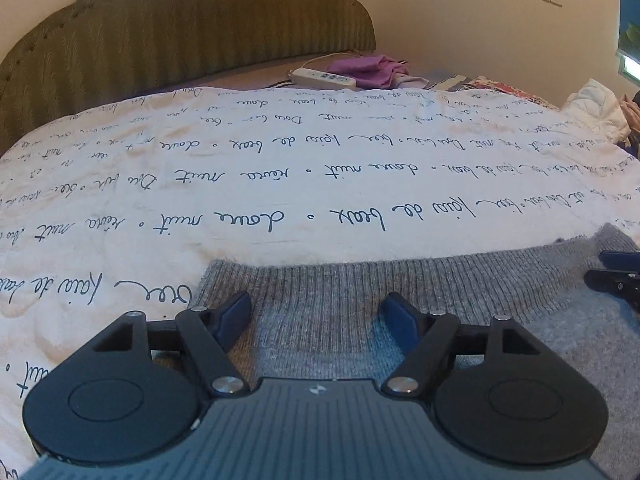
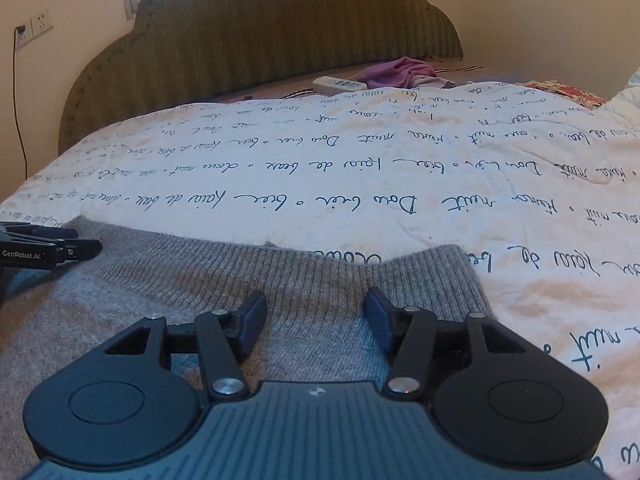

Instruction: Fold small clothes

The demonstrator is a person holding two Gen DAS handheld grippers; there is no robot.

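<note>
Both wrist views look low, close across the sweater toward the headboard.

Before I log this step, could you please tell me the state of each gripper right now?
Left gripper: open, over the grey sweater, gripping nothing.
Right gripper: open, over the same sweater near its ribbed edge, gripping nothing.

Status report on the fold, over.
Left gripper open, right gripper open, both over the grey sweater. Sweater flat on the bedspread, ribbed hem away from grippers. Nothing in the way.
</note>
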